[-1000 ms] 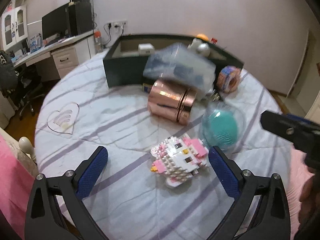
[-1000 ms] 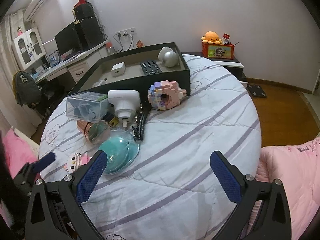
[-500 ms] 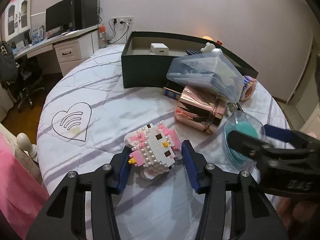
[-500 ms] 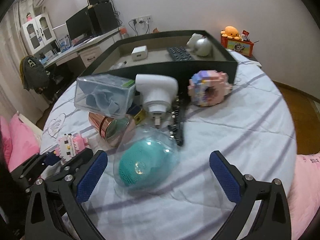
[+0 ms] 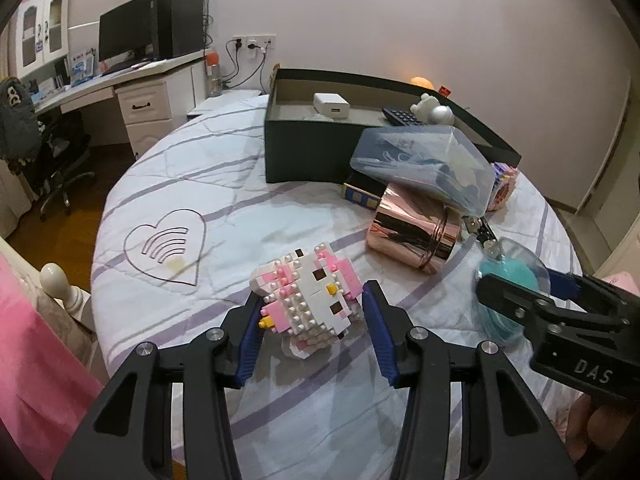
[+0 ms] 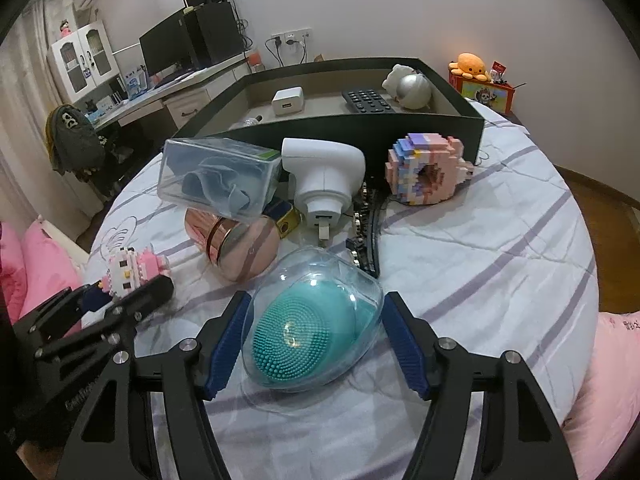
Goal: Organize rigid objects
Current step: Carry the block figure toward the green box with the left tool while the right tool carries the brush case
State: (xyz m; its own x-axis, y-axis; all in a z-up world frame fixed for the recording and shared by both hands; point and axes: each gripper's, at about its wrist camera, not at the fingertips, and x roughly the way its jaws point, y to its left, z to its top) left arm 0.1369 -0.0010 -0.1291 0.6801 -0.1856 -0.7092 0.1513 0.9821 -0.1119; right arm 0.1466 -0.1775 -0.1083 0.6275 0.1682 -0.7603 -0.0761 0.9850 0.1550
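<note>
Currently, the left gripper (image 5: 312,320) is pinching the pink-and-white brick-built cat figure (image 5: 310,298) across its sides on the striped bedspread (image 5: 240,208); its jaws have just been closing onto it. The right gripper (image 6: 316,340) is straddling the clear plastic dome case holding a teal bristled brush (image 6: 312,320); its jaws have just been closing, and whether the pads are touching the case cannot be told. The figure is probably light but fragile, since studs may be separating under pressure. The case is likely smooth and slippery, so holding it at its widest sides is advisable. The dark green open box (image 6: 400,132) is standing behind the pile.
</note>
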